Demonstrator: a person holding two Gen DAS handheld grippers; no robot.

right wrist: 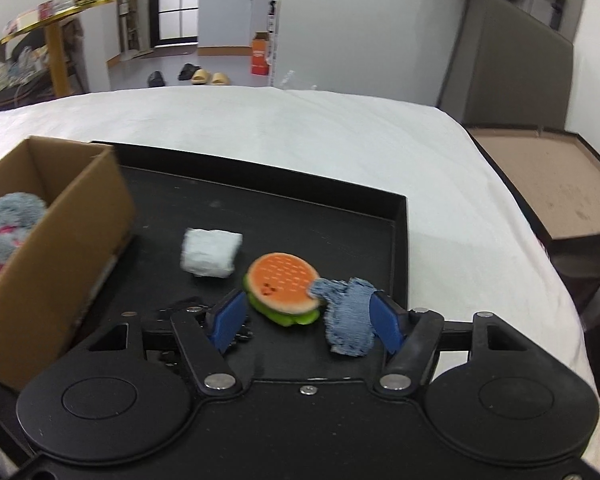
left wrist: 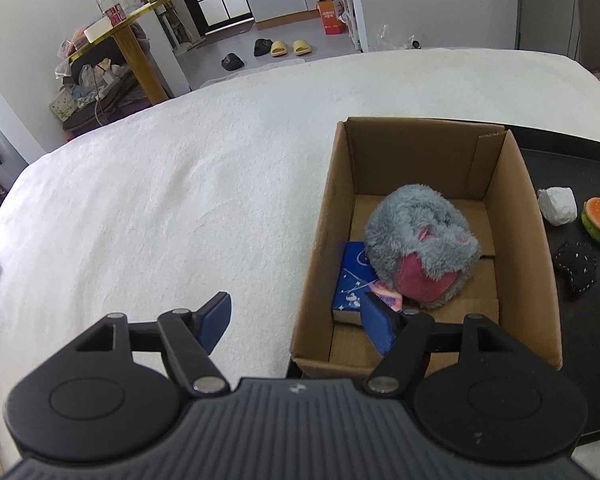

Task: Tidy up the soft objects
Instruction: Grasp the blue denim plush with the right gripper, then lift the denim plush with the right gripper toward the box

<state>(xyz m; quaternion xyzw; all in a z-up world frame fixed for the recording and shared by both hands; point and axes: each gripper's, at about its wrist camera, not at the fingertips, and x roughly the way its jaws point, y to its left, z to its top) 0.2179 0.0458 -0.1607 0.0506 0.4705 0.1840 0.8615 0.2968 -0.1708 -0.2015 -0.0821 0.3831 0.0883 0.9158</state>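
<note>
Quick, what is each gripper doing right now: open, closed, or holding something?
Left gripper: open, holding nothing, over the near edge of the brown cardboard box.
Right gripper: open, holding nothing; orange plush burger toy lies between its fingers.

A fluffy grey plush (left wrist: 420, 236) with a pink patch lies in the open cardboard box (left wrist: 512, 216), beside a blue tissue pack (left wrist: 350, 280). On the black tray (right wrist: 340, 216) lie a white wad (right wrist: 210, 256), a smiling burger plush (right wrist: 282, 284), a frayed denim piece (right wrist: 348, 316) touching the burger plush, and a black star-dotted pouch (left wrist: 576, 266).
</note>
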